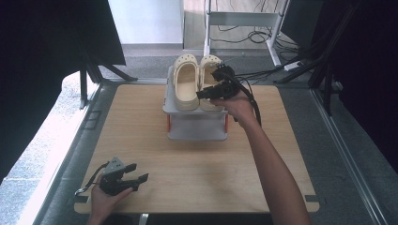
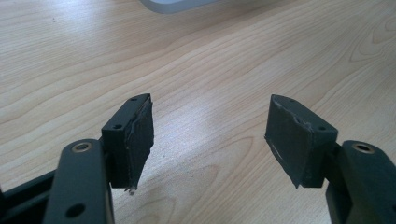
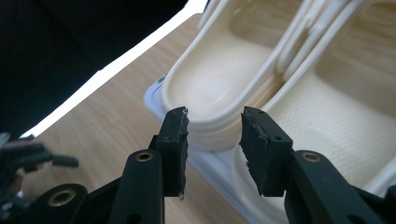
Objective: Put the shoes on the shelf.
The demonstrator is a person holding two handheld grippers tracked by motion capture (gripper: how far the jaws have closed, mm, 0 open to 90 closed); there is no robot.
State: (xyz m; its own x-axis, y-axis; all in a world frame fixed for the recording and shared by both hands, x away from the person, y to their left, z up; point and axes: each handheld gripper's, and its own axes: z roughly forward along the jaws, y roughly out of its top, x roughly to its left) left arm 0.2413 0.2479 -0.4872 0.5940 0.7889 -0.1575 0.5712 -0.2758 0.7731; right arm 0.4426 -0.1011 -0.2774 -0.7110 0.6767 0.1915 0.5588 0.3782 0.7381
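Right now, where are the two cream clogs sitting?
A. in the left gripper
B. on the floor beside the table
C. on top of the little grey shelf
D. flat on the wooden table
C: the pair of cream clogs stands side by side on the top of the grey shelf, which rests on the wooden table, with the right gripper at them.

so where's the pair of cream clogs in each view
high view: the pair of cream clogs sits on the grey rack, top centre, with the right gripper at its near end.
left gripper view: I can't see the clogs.
right gripper view: upper right, beyond the fingers.
shared landmark: the wooden tabletop.
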